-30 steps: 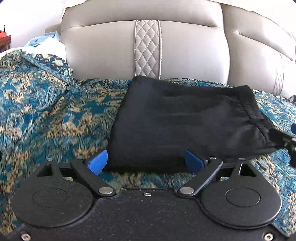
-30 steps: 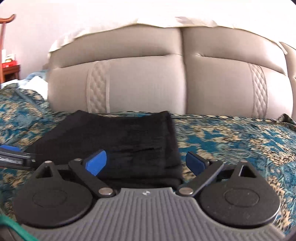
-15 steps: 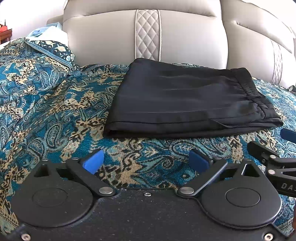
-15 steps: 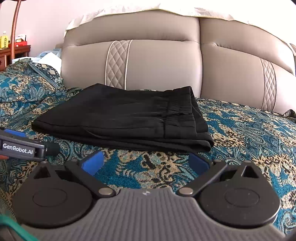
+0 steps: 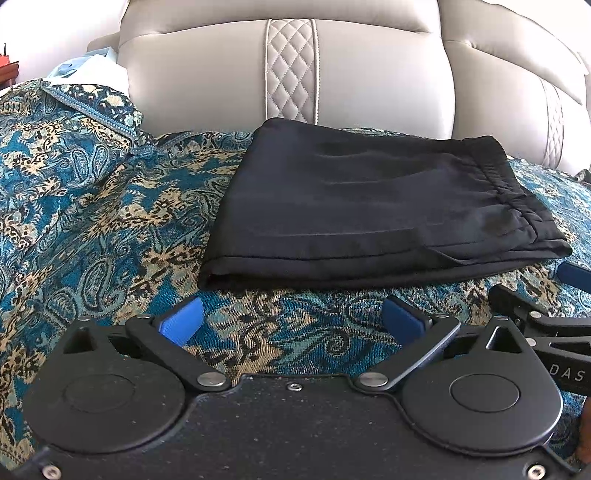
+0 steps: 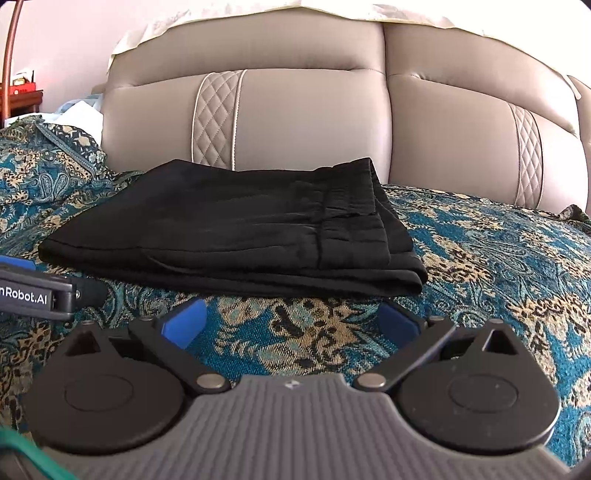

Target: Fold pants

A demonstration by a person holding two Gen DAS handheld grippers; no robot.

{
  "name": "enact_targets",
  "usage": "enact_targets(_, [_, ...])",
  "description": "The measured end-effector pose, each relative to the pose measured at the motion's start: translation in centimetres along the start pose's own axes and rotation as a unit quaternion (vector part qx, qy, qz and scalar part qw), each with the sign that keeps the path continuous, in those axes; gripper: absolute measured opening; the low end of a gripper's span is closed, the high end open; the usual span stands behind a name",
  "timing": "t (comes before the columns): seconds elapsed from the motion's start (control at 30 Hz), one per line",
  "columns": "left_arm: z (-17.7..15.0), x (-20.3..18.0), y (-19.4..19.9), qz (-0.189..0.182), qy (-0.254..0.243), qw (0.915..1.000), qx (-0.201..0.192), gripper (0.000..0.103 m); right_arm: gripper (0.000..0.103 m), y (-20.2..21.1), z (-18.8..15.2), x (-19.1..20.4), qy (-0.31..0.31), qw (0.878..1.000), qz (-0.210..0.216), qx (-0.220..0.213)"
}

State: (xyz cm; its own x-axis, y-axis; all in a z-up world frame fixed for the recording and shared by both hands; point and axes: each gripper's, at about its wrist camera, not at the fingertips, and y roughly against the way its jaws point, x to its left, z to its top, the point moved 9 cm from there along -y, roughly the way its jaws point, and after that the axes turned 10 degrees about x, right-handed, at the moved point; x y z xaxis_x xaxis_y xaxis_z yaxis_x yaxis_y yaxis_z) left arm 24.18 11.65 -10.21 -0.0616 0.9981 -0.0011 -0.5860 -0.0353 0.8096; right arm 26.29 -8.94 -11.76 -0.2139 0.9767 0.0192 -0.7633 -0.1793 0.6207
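Teal paisley bedspread [image 5: 92, 221]; beige padded headboard [image 6: 295, 122] behind; wooden nightstand [image 6: 22, 99] far left

A padded beige headboard [image 6: 295, 122] with quilted diamond strips backs the bed, whose teal paisley bedspread [image 5: 92, 221] spreads before it. Left of the headboard stands a wooden nightstand [image 6: 22, 99] against a pale wall [image 6: 66, 33].

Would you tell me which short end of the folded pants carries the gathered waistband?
The right end of the black pants: its waistband is puckered; the left end is a smooth fold.
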Motion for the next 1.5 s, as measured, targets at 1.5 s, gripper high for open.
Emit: enact_targets(1.5, [-0.33,-0.12,0.26,0.003,0.003,0.9998,-0.020,0.103,0.103,-0.25,0.08,0.23,0.008,1.000,0.007,0.002])
